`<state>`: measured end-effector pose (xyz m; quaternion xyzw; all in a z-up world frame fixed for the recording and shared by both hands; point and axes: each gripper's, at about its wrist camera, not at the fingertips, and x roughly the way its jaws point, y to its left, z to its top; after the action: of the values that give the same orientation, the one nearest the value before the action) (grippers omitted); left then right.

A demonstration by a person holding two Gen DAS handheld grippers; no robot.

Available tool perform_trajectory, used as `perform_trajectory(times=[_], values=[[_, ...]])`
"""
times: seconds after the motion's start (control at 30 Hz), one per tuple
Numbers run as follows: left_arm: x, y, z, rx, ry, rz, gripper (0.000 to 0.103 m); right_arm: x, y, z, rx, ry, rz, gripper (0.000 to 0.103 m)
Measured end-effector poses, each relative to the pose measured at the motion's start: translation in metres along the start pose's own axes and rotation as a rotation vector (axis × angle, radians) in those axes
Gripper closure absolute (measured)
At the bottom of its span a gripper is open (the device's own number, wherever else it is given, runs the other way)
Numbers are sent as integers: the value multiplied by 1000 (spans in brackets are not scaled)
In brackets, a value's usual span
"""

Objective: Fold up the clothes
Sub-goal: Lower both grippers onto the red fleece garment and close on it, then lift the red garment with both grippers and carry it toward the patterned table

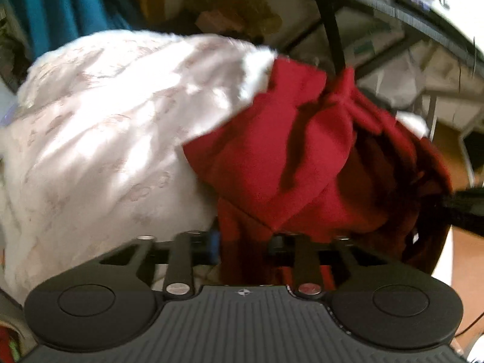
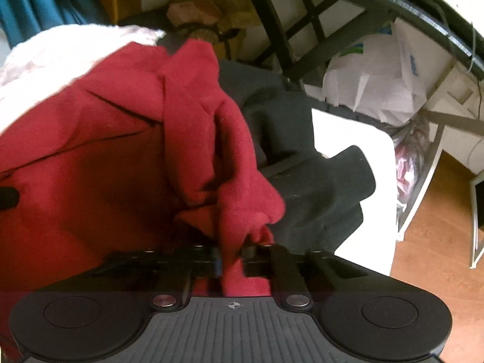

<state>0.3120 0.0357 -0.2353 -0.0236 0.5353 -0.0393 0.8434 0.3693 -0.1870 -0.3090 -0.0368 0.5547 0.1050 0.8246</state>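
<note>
both grippers are pointed steeply down into the same red fleece garment (image 1: 272,163). the left gripper (image 1: 245,242) has its jaws drawn narrow with a fold of the red fleece pinched between them, and the cloth hangs bunched and creased out from that pinch. the right gripper (image 2: 233,255) is clamped nearly fully together on another bunched ridge of the red fleece (image 2: 193,139), which rises in a thick twisted fold straight out from its jaws.

to the left of the fleece lies a white patterned cloth (image 1: 96,127), rumpled, with the red fabric overlapping its right edge. on the fleece's other side a dark garment (image 2: 308,163) is heaped just beside it and touching it, resting on a white tabletop (image 2: 357,139). past the table's far edge stand black frame bars (image 2: 281,39), a pile of white plastic bags (image 2: 381,75) and a teal curtain (image 2: 33,3), with wooden floor (image 2: 435,242) showing at the right. the left view is motion-blurred.
</note>
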Motion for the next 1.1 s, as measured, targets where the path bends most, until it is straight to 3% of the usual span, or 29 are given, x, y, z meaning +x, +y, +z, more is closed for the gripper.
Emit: perform_trajectory(times=[0.2, 0.3, 0.33, 0.47, 0.5, 0.57, 0.67, 0.9, 1.1], values=[[-22, 11, -13, -62, -18, 29, 83, -24, -3, -18, 33, 45, 143, 95], [-17, 16, -19, -96, -4, 33, 83, -14, 2, -24, 17, 67, 133, 77], [-17, 16, -19, -96, -6, 34, 83, -9, 3, -24, 12, 68, 121, 66], [-22, 10, -17, -72, -33, 19, 86, 14, 10, -20, -14, 89, 92, 63], [-27, 8, -17, -63, -42, 5, 87, 20, 12, -19, -10, 101, 92, 64], [-37, 4, -16, -59, -54, -29, 89, 25, 12, -17, 12, 117, 101, 81], [-55, 1, -14, -63, -68, -100, 90, 12, 10, -13, 58, 106, 123, 96], [-100, -13, -23, 97, -133, -233, 90, -64, -4, -10, 190, -31, 268, 97], [-124, -15, -14, 168, -181, -375, 90, -107, -2, -14, 225, -69, 249, 97]])
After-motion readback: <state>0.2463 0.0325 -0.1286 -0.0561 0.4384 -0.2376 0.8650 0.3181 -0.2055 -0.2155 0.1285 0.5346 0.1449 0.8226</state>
